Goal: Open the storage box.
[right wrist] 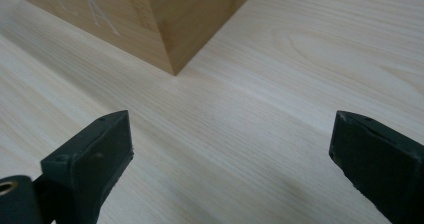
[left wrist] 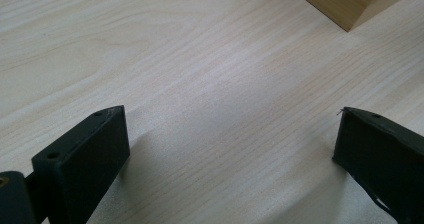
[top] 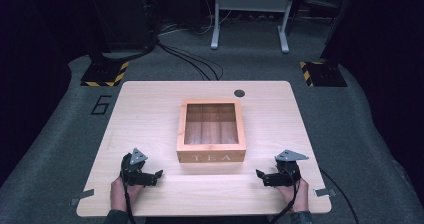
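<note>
The wooden tea box sits mid-table, "TEA" lettered on its near face, a clear lid over the compartments. A "6" is marked on the floor at far left. The left gripper rests on the wooden table near-left of the box, jaws wide, nothing between them. The right gripper mirrors it near-right, jaws wide and empty, both pointing inward.

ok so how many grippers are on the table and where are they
2. The left gripper sits near the table's front left, the right gripper near its front right, either side of the tea box, jaws open.
</note>
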A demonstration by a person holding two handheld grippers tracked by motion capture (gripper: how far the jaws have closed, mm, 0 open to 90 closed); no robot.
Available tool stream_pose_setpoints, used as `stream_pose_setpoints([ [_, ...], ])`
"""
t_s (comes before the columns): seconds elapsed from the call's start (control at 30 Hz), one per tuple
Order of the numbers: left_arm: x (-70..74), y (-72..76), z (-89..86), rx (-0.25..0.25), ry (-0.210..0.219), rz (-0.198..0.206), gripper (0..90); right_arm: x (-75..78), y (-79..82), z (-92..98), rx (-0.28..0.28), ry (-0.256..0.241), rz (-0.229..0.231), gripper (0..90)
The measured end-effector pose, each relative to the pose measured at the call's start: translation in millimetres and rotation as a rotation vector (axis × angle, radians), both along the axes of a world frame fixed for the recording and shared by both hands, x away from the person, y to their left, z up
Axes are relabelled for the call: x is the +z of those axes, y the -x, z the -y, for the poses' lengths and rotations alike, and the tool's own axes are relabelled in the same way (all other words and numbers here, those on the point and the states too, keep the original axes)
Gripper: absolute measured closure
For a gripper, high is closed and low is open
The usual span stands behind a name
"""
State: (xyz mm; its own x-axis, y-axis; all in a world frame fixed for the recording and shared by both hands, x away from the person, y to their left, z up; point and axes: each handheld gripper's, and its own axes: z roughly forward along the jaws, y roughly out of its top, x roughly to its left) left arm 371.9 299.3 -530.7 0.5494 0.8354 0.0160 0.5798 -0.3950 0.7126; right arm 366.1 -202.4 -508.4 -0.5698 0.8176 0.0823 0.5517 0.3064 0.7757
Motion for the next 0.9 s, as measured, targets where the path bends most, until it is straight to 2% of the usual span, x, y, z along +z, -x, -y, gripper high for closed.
stream_pose_setpoints([
  [0.2,0.0,0.0,0.0,0.000,0.000,0.000,1.0,4.3,-3.7,-10.4,0.033,-0.005,0.013,3.6],
  [0.3,-0.1,0.0,0.0,0.000,0.001,0.000,1.0,8.8,-5.9,-17.9,0.060,-0.025,0.025,13.3],
  [0.37,0.0,0.0,0.0,0.000,0.000,0.000,1.0,11.2,-7.1,-22.2,0.072,-0.026,0.043,16.0],
  [0.53,0.0,0.0,0.0,0.000,0.000,0.000,1.0,17.4,-9.2,-30.6,0.089,-0.038,0.095,38.0],
  [0.73,0.0,0.0,0.0,0.000,0.000,0.000,1.0,21.8,-12.7,-38.1,0.095,-0.026,0.118,63.3],
  [0.9,-0.1,0.0,0.0,0.000,0.001,0.000,1.0,23.2,-13.8,-45.0,0.104,-0.009,0.133,78.4],
])
